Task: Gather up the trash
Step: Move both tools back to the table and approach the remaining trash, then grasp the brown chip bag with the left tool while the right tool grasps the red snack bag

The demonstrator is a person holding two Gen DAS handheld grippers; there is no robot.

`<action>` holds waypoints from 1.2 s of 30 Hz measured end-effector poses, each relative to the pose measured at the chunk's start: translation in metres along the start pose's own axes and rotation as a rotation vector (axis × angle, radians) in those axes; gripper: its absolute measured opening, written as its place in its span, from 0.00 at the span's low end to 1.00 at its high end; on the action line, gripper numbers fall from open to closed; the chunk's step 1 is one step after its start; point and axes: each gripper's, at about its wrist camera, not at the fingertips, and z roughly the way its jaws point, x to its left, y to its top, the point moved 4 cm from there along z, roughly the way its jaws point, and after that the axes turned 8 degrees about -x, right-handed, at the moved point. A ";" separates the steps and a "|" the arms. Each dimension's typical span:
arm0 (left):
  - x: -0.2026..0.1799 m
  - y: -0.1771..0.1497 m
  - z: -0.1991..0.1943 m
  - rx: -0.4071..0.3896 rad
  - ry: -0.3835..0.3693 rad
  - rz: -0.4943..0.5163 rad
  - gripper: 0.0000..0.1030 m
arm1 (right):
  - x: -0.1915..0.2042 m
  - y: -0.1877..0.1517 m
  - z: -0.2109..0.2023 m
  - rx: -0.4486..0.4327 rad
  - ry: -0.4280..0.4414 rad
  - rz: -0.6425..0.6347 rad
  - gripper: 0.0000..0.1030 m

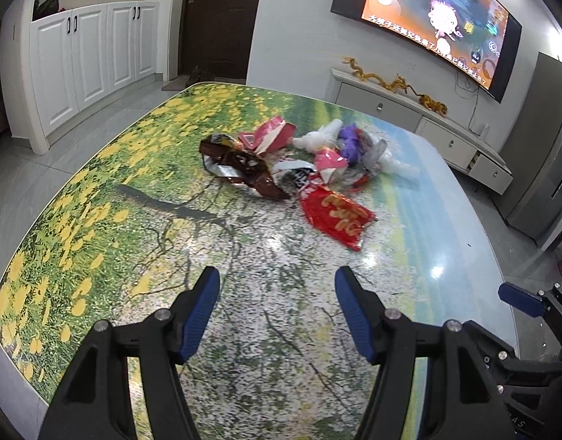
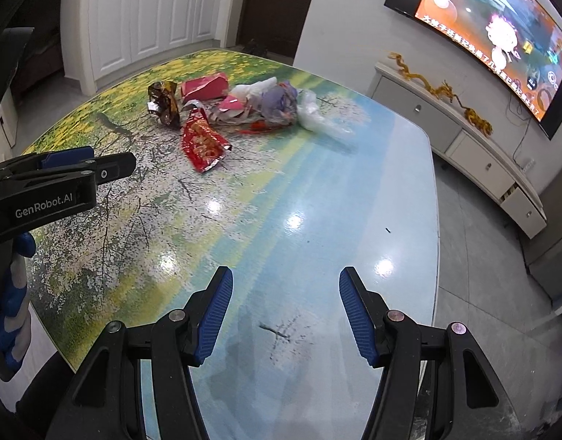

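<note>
Red foil wrapper [image 1: 335, 216] with gold characters is your nearest piece: it lies on the tabletop [image 1: 244, 330] ahead of your left gripper [image 1: 277, 311], slightly to the right of the fingers, well apart from them. Its long axis runs diagonally, far-left to near-right in the left wrist view. Behind it sits the rest of the trash pile [image 1: 299, 154]: a brown foil wrapper [image 1: 244, 165] on the left, a pink carton [image 1: 270, 134], a purple wrapper [image 1: 350, 143], clear plastic [image 1: 390, 163] on the right.

From your right gripper [image 2: 286, 311] the same red wrapper [image 2: 204, 143] lies far ahead and off to the left, so your left hand looks the nearer one for it; the clear plastic [image 2: 317, 113] side suits the right.

Both sets of fingers stand about half open, nothing between them, neither touching trash.

Readable writing: "GenRobot.AI" on the left gripper's body [image 2: 44, 203]. TV [image 2: 500, 36] shows yellow subtitles, too warped to read. Gold characters on the wrapper: cannot read
</note>
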 end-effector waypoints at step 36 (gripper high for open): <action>0.076 0.052 0.041 0.019 -0.038 -0.096 0.62 | 0.026 0.082 0.075 -0.033 0.306 0.088 0.58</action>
